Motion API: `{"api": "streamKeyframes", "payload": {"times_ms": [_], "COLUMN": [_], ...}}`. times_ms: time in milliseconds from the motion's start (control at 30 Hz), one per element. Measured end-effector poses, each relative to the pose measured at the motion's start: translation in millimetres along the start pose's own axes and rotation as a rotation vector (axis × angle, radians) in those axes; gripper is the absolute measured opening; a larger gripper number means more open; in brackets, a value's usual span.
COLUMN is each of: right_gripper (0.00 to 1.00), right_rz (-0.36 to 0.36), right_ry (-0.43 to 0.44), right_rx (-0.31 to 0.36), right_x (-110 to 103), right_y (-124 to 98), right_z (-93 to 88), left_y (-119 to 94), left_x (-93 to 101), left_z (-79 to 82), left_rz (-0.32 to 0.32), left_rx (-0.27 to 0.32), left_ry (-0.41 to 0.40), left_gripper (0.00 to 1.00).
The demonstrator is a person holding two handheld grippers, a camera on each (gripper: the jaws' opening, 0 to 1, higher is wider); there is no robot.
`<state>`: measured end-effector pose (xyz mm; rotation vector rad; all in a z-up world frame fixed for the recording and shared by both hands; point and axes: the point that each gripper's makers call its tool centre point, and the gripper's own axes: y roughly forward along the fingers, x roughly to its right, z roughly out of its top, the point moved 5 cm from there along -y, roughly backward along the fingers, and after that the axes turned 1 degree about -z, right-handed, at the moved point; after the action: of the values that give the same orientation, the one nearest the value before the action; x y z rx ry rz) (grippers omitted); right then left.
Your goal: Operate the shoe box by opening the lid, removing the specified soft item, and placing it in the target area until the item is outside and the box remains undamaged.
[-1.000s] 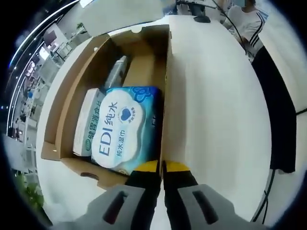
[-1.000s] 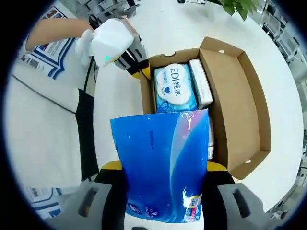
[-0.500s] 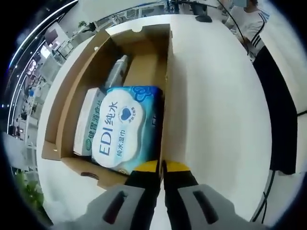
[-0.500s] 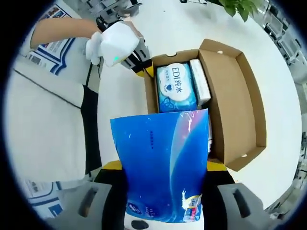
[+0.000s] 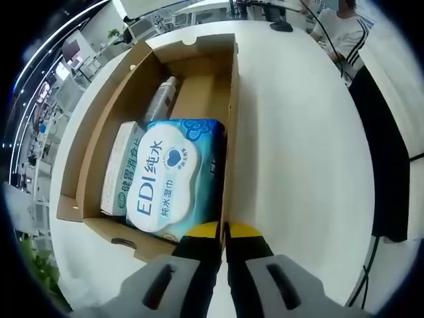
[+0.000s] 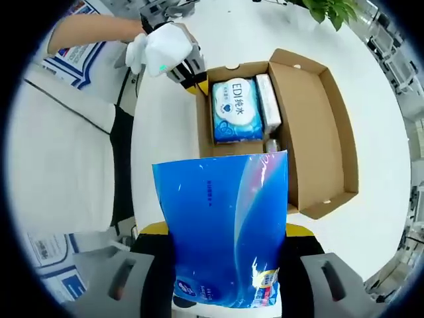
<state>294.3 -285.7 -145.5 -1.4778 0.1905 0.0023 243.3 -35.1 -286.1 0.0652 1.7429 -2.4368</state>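
Observation:
The brown shoe box (image 5: pixel 199 79) stands with its lid (image 6: pixel 318 126) folded open on the white table. Inside lie a blue EDI wipes pack (image 5: pixel 173 173), a white and green pack (image 5: pixel 122 169) beside it, and a pale bottle (image 5: pixel 162 98) further back. My left gripper (image 5: pixel 223 232) is shut on the box's near side wall; in the right gripper view the left gripper (image 6: pixel 189 73) sits at the box's far corner, held by a gloved hand. My right gripper (image 6: pixel 225 232) is shut on a shiny blue soft pouch (image 6: pixel 222 212), which hangs above the table in front of the box.
A person in a striped shirt (image 5: pixel 344 33) stands at the table's far edge. Dark clothing (image 5: pixel 384 152) runs along the table's side. Printed sheets (image 6: pixel 73 66) lie near the arm. A green plant (image 6: pixel 324 8) is beyond the box. White table (image 5: pixel 298 152) spreads beside the box.
The right gripper with the blue pouch has drawn further away from the box, which looks smaller now. The left gripper keeps its hold on the box wall.

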Motion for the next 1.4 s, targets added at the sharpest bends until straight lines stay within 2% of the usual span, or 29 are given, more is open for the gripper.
{"api": "streamKeyframes", "payload": {"times_ms": [133, 167, 533, 800, 933, 1100, 1300, 1400], "right_gripper": [0.6, 0.6, 0.6, 0.59, 0.59, 0.6, 0.6, 0.6], "right_rz": [-0.01, -0.009, -0.009, -0.04, -0.029, -0.05, -0.039, -0.055], "right_ry": [0.009, 0.017, 0.052, 0.072, 0.109, 0.114, 0.112, 0.104], "right_rx": [-0.006, 0.001, -0.011, -0.028, -0.025, -0.027, -0.045, -0.046], "right_x": [1, 1, 5, 10, 11, 13, 13, 18], "right_y": [-4, -5, -7, -11, -14, -16, -19, -27], "right_z": [-7.9, -9.8, -36.7, -62.0, -75.1, -84.3, -92.9, -100.0], "left_y": [1, 1, -1, 0, -1, -1, -1, -1], "left_x": [-0.1, 1.1, 0.8, 0.5, 1.3, 1.6, 1.9, 2.3], "left_z": [-0.3, -0.1, -0.3, -0.3, 0.1, -0.4, -0.5, -0.5], "left_rz": [0.002, 0.005, 0.004, 0.005, 0.003, 0.002, 0.006, 0.017], "left_rx": [-0.007, -0.016, -0.001, -0.001, -0.002, -0.004, -0.006, -0.005], "left_ry": [-0.008, 0.013, 0.005, 0.007, 0.006, 0.007, 0.004, 0.008], "left_gripper": [0.02, 0.02, 0.02, 0.02, 0.02, 0.02, 0.02, 0.02]}}
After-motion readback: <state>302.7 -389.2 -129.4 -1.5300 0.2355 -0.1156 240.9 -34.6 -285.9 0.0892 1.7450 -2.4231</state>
